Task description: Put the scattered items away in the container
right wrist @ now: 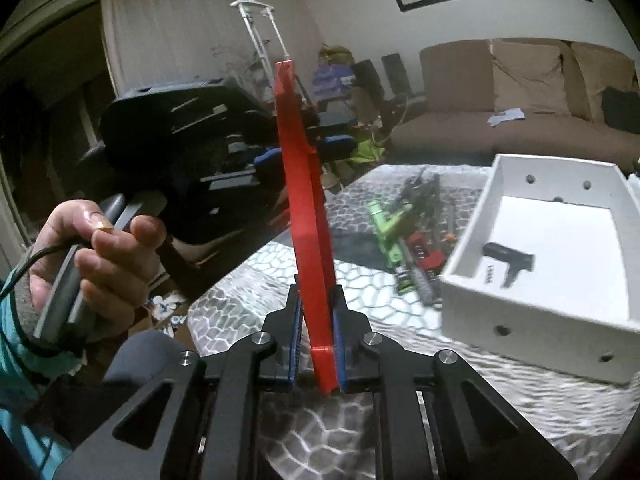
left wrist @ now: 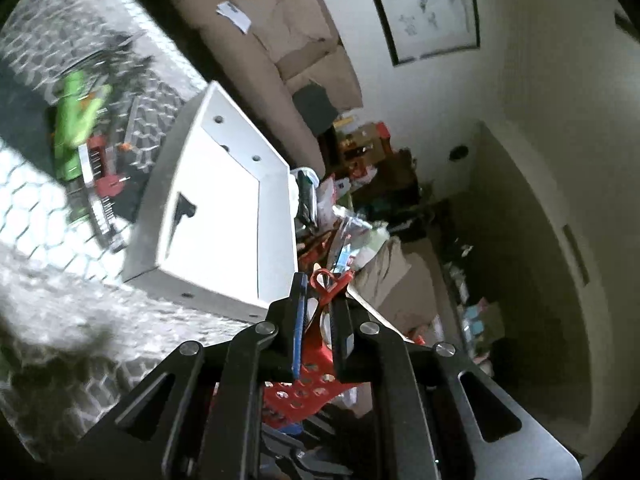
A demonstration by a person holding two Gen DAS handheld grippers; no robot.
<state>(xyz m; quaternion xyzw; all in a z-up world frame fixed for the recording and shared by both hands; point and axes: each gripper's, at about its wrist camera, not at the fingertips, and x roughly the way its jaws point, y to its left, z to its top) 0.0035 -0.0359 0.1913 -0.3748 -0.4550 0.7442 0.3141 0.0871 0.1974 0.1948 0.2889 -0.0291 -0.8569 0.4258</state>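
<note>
Both grippers hold one flat red plastic tool (right wrist: 306, 200) in the air, left of the white box (right wrist: 560, 248). My right gripper (right wrist: 317, 300) is shut on its lower end. My left gripper (right wrist: 312, 148), held by a hand (right wrist: 92, 264), grips its upper part. In the left wrist view my left gripper (left wrist: 320, 300) is shut on the red tool (left wrist: 316, 364), which has round holes. The white box (left wrist: 224, 216) holds one black tool (right wrist: 508, 262). A green tool (right wrist: 390, 220), a red tool (right wrist: 424, 256) and dark metal tools (right wrist: 420, 188) lie on the patterned table (right wrist: 248, 280).
A brown sofa (right wrist: 520, 92) stands behind the table. Clutter (left wrist: 360, 184) fills the floor beyond the box. A framed picture (left wrist: 424, 4) hangs on the wall.
</note>
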